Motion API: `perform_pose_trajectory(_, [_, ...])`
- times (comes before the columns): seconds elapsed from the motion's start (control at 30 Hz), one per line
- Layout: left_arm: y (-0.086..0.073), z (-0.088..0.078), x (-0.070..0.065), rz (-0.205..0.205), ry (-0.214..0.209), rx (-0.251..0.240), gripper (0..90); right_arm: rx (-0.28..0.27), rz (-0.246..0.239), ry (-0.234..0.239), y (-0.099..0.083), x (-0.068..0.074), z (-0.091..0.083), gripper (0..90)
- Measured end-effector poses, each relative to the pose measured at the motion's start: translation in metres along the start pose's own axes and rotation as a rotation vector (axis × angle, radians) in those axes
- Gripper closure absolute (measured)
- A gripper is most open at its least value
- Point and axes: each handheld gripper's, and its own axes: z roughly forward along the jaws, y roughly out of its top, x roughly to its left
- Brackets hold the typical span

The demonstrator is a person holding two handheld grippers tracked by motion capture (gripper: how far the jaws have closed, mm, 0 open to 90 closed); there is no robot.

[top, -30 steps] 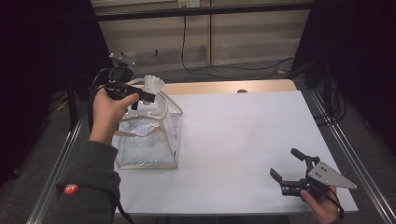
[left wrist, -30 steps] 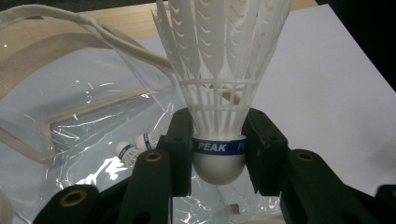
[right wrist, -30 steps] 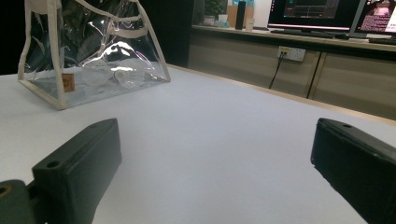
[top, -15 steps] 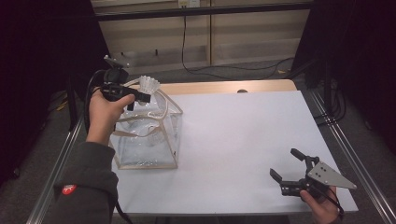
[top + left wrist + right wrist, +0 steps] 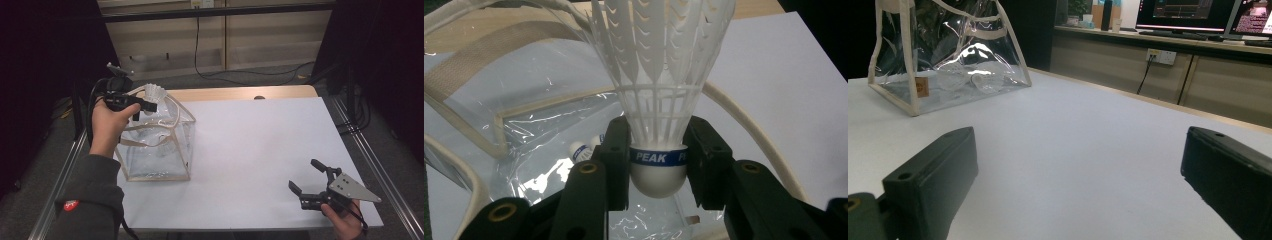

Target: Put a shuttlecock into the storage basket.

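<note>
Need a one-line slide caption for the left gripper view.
Left gripper clamps a white shuttlecock by its cork above the clear bag.

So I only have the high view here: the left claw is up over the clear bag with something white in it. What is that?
Observer: A feathered shuttlecock, clamped at its cork base by the left claw.
Operator: Any marking on it?
Observer: A blue band around the cork reads PEAK.
Operator: Is the bag empty?
Observer: No, the clear bag has at least one more shuttlecock lying inside, seen through the plastic.
Operator: And the right claw?
Observer: The right claw stands wide open, nothing between its jaws, low over the white table.
</note>
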Motion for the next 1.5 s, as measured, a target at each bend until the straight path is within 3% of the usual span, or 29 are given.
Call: perform_pose_trajectory(1.5, [-0.017,0.009,0.019,-0.035,0.04,0.012,65.2,-0.002,-0.002,0.004,0.0,0.0,0.0,1.7])
